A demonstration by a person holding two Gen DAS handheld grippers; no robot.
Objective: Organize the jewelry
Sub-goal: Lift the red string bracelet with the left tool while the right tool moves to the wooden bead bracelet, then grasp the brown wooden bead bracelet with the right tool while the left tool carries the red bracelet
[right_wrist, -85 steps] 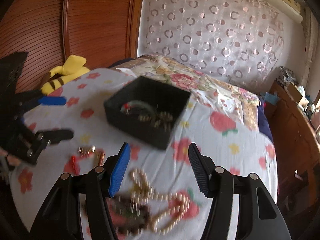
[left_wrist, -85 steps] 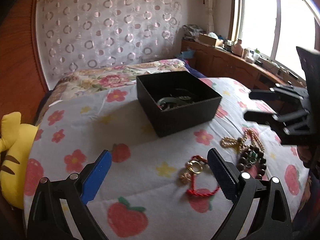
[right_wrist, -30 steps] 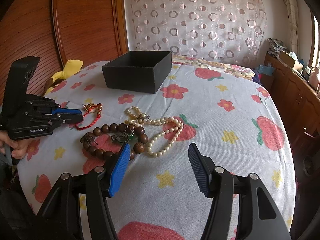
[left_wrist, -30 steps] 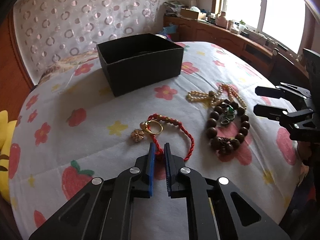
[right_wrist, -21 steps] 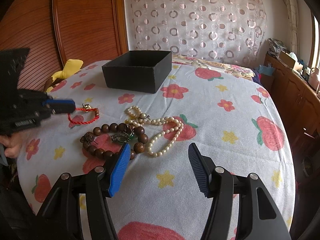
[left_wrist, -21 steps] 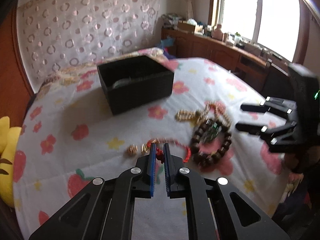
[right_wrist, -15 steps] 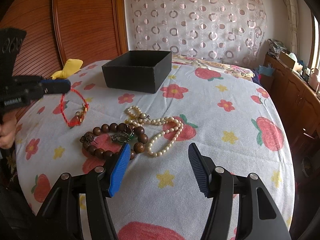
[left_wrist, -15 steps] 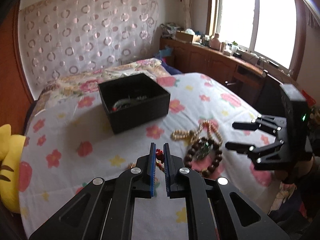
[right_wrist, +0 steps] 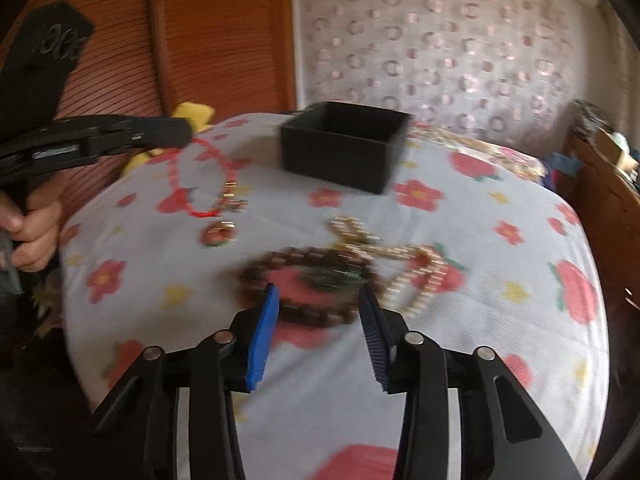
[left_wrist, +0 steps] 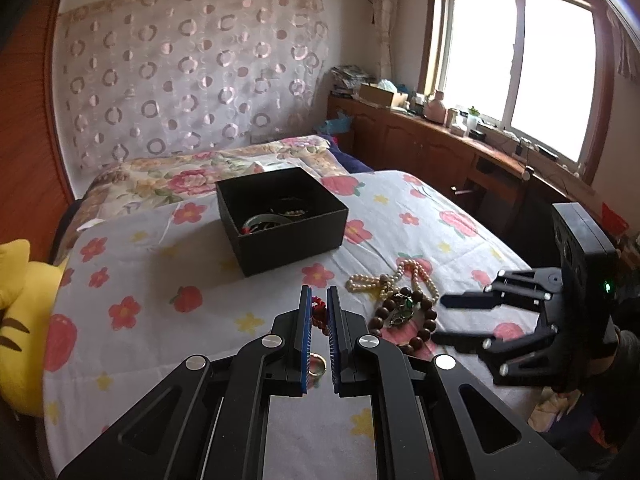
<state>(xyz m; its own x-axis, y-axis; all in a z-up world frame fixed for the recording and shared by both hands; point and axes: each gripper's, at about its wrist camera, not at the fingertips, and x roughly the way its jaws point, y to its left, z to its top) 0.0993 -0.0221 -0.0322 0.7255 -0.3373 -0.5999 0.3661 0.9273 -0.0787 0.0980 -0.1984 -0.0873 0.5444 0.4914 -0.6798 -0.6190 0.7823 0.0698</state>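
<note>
My left gripper (left_wrist: 317, 300) is shut on a red cord bracelet (left_wrist: 319, 314) with gold charms and holds it in the air above the bed; in the right wrist view the bracelet (right_wrist: 200, 184) hangs from that gripper (right_wrist: 180, 132). The black jewelry box (left_wrist: 280, 216) stands open further back with several pieces inside. A brown bead bracelet (left_wrist: 404, 320) and a pearl necklace (left_wrist: 384, 280) lie on the bedspread. My right gripper (right_wrist: 318, 312) is open and empty, just above the brown beads (right_wrist: 304, 280); it also shows at the right of the left wrist view (left_wrist: 444, 316).
The flowered bedspread (left_wrist: 160, 280) covers the bed. A yellow plush toy (left_wrist: 20, 312) lies at the left edge. A wooden wardrobe (right_wrist: 200, 40) stands behind it. A wooden counter (left_wrist: 460, 152) with clutter runs under the window on the right.
My left gripper shut on the red bracelet and lifted it off the bedspread. My right gripper has moved down and forward towards the brown beads.
</note>
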